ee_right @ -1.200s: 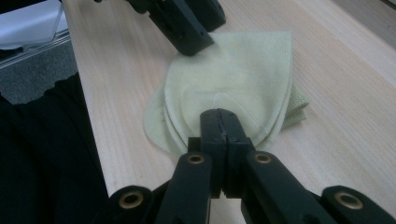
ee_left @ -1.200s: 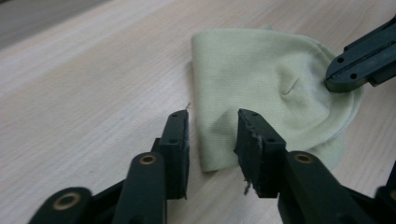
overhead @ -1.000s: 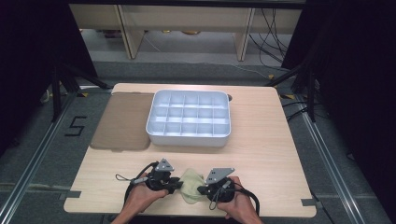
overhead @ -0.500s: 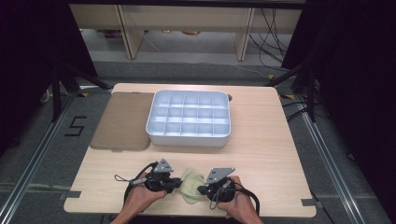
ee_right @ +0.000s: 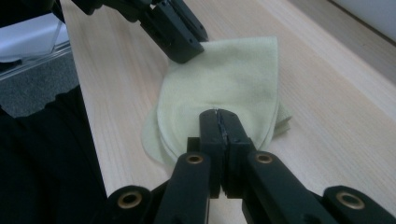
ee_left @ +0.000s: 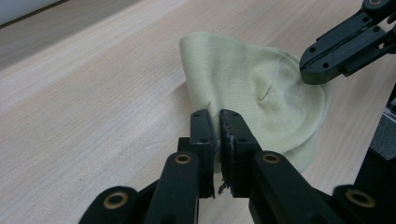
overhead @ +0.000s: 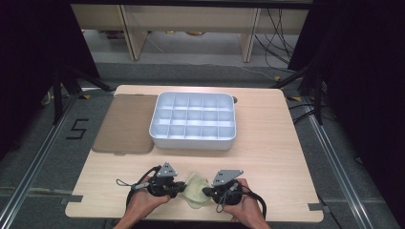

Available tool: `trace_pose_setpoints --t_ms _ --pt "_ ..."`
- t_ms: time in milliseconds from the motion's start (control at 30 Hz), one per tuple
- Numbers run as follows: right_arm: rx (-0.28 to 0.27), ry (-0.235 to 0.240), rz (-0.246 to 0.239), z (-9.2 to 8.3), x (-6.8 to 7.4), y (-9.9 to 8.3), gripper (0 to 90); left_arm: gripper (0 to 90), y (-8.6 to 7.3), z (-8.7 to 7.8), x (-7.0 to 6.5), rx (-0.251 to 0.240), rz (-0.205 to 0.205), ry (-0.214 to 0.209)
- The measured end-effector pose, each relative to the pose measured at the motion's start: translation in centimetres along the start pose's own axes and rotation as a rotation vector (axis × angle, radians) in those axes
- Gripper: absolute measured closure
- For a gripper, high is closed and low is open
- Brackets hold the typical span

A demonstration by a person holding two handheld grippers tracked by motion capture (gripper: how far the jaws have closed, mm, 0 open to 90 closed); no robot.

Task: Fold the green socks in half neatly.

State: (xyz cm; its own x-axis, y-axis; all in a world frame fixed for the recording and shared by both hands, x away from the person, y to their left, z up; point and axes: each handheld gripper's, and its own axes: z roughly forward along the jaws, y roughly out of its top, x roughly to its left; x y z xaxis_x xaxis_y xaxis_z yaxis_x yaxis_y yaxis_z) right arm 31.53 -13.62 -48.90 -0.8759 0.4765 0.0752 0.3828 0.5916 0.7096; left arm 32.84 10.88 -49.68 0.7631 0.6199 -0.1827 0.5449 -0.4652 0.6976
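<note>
Pale yellow-green cloth point(overhead: 195, 187), folded, at table's near edge.

Cloth point(overhead: 196, 189) lies between both claws; tray point(overhead: 193, 139) behind, mat point(overhead: 125, 125) left.

A pale yellow-green cloth point(ee_left: 252, 93), soft knit with a fine matt weave and a stitched seam, lies on a light wooden counter point(overhead: 267, 157) with a smooth, straight-grained, faintly satin finish. At twelve o'clock from the cloth sits a white plastic compartment tray point(overhead: 193, 120), smooth with a slight sheen. At ten o'clock lies a flat brown mat point(overhead: 125, 123), dull and matt. The left gripper point(ee_left: 219, 122) and right gripper point(ee_right: 219, 122) are matt black plastic with brass-coloured metal rivets; the left gripper's pad edge looks rough and frayed.
</note>
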Motion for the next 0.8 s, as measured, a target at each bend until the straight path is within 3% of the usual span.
trace_pose_setpoints --t_ms 167,367,533,600,800 --pt "-0.019 0.019 0.001 0.0 0.1 0.3 90.0 83.1 0.0 -0.1 -0.1 -0.010 -0.019 -0.001" --pt "-0.045 0.034 -0.015 0.4 0.8 0.8 89.9 83.1 0.1 -0.4 -0.1 -0.007 -0.001 0.003" --pt "-0.043 0.039 -0.039 1.6 1.4 1.5 89.9 82.9 0.2 -0.5 -0.4 -0.020 -0.017 0.005" --pt "-0.031 0.050 -0.037 2.1 1.7 1.6 89.9 82.9 0.3 -0.6 -0.3 -0.008 0.008 0.004" --pt "-0.024 0.079 -0.074 4.0 2.2 2.0 89.9 82.8 0.3 -0.5 -0.4 -0.009 0.005 0.004"
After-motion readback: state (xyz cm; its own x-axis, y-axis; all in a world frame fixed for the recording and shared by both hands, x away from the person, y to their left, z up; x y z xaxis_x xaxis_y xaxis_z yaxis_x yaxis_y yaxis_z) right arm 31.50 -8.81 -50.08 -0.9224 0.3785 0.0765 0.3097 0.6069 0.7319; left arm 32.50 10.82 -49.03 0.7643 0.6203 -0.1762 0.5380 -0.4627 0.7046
